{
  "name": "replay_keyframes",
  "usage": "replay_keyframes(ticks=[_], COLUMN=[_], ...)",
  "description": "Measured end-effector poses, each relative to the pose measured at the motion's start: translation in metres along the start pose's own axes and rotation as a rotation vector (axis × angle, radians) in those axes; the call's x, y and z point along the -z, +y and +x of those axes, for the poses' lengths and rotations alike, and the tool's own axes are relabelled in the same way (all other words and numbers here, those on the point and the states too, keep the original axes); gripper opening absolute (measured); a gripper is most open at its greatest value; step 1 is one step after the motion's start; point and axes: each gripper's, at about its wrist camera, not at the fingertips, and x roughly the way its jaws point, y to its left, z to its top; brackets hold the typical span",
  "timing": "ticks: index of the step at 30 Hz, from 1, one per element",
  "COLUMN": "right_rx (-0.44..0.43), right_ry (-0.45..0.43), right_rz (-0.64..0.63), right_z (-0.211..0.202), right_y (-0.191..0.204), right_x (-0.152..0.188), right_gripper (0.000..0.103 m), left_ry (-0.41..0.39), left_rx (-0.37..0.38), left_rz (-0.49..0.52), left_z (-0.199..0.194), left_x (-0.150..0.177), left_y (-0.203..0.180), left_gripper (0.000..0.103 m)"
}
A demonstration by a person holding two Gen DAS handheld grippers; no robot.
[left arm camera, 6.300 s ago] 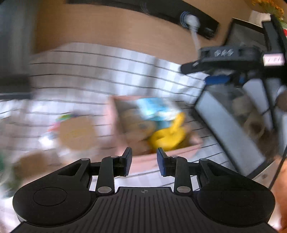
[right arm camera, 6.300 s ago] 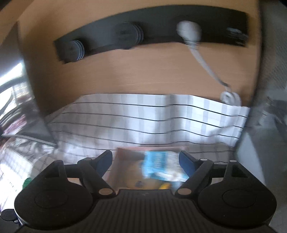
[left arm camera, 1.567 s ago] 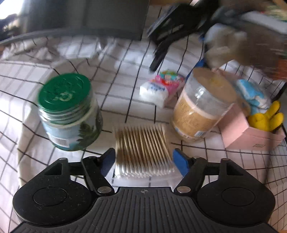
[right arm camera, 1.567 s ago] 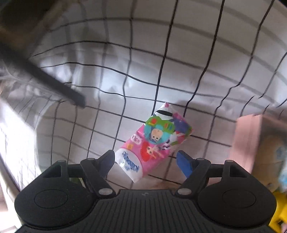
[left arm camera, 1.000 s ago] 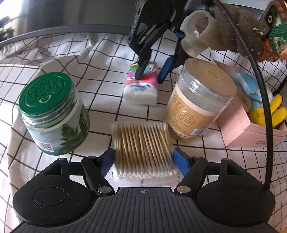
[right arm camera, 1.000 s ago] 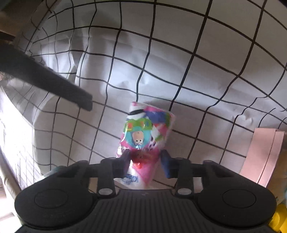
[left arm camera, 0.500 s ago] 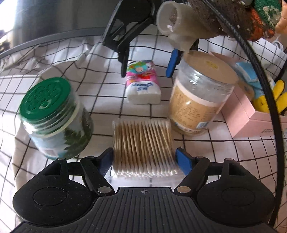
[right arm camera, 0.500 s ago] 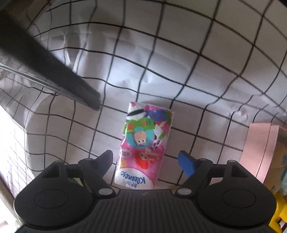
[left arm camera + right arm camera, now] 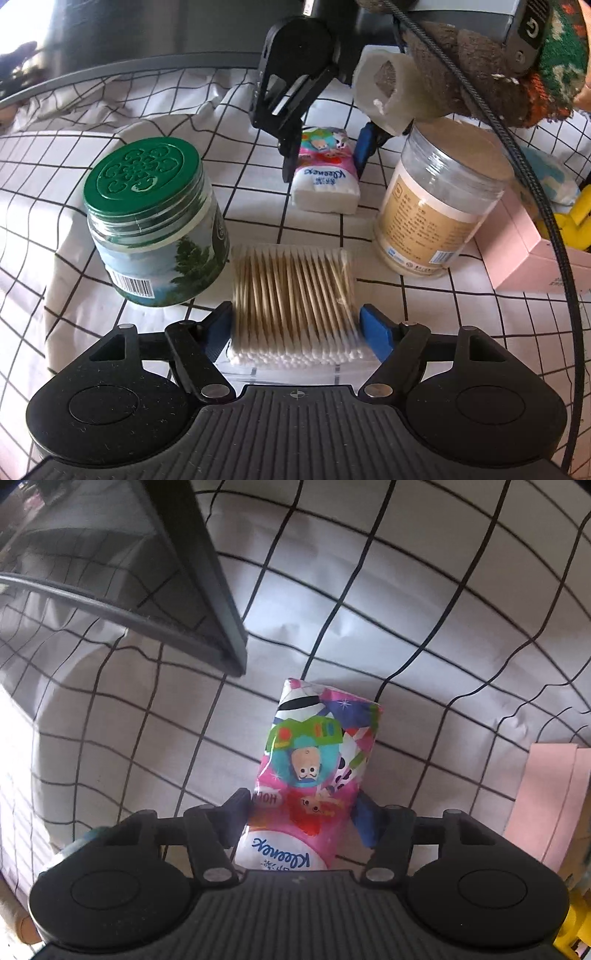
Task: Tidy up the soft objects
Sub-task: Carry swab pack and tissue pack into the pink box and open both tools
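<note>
Right gripper points straight down over the glossy pink tissue pack, jaws closing with the pack between them, pads right at its soft sides. Left gripper is spread wide around a flat clear packet of wooden cotton swabs, not squeezing it. Left of the swabs sits a squat ribbed green-lidded jar, right a tall clear tan-lidded jar. Far right, a pink cardboard box. All sit on wrinkly grid-print cloth.
</note>
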Motion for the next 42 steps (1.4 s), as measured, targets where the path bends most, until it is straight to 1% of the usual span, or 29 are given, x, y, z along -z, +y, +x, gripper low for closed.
replay_keyframes(ticks=[5,6,9,12,15,18,21,24,25,28,30,33,34,38,41,42], right_rx=[-0.04,-0.054,-0.097,-0.141,-0.199,-0.253,-0.268,-0.276,-0.285,-0.293,-0.28,-0.262,-0.259,-0.246,-0.213,-0.188], right_ry=[-0.017,-0.02,-0.034,-0.072,-0.132,-0.212,-0.329,-0.436,-0.469,-0.555,-0.616,-0.675,-0.686,-0.75,-0.815,-0.842], right_rz=[-0.033,-0.035,-0.046,-0.082,-0.112,-0.136,-0.169,-0.175,-0.169,-0.148,-0.13,-0.098,-0.082,0.011,0.101,0.139], right_z=[-0.013,-0.02,-0.036,-0.06,-0.095,-0.14,-0.179,-0.201,-0.215,-0.236,-0.247,-0.259,-0.259,-0.261,-0.256,-0.253], right_y=[0.005,0.001,0.003,-0.002,-0.012,-0.02,-0.028,-0.04,-0.052,-0.078,-0.098,-0.129,-0.137,-0.19,-0.235,-0.249], right_x=[0.005,0.008,0.018,0.034,0.047,0.059,0.08,0.104,0.115,0.138,0.156,0.179,0.185,0.215,0.24,0.248], right_gripper=[0.056,0.055,0.052,0.05,0.049,0.049,0.049,0.049,0.049,0.049,0.049,0.049,0.049,0.049,0.049,0.049], left_ry=[-0.002,-0.003,0.009,0.008,-0.036,-0.089,-0.136,-0.167,-0.175,-0.198,-0.216,-0.242,-0.246,-0.235,-0.206,-0.19], left_rx=[-0.001,-0.002,0.018,0.037,0.039,0.04,0.012,-0.004,-0.004,-0.009,-0.003,0.016,0.028,0.09,0.158,0.186], left_rz=[-0.002,-0.006,-0.046,-0.076,-0.056,-0.039,-0.024,-0.005,0.0,0.032,0.065,0.113,0.122,0.168,0.164,0.158], left_z=[-0.002,-0.002,-0.005,-0.011,-0.032,-0.058,-0.082,-0.101,-0.105,-0.116,-0.122,-0.128,-0.128,-0.119,-0.103,-0.095], left_x=[0.002,0.002,0.0,-0.004,-0.01,-0.019,-0.034,-0.049,-0.055,-0.068,-0.075,-0.082,-0.085,-0.091,-0.094,-0.095], left_y=[-0.002,-0.001,0.003,0.007,0.004,0.002,0.002,-0.002,-0.005,-0.017,-0.031,-0.053,-0.061,-0.098,-0.124,-0.133], left_gripper=[0.079,0.077,0.074,0.072,0.072,0.072,0.072,0.072,0.072,0.072,0.072,0.072,0.072,0.072,0.072,0.072])
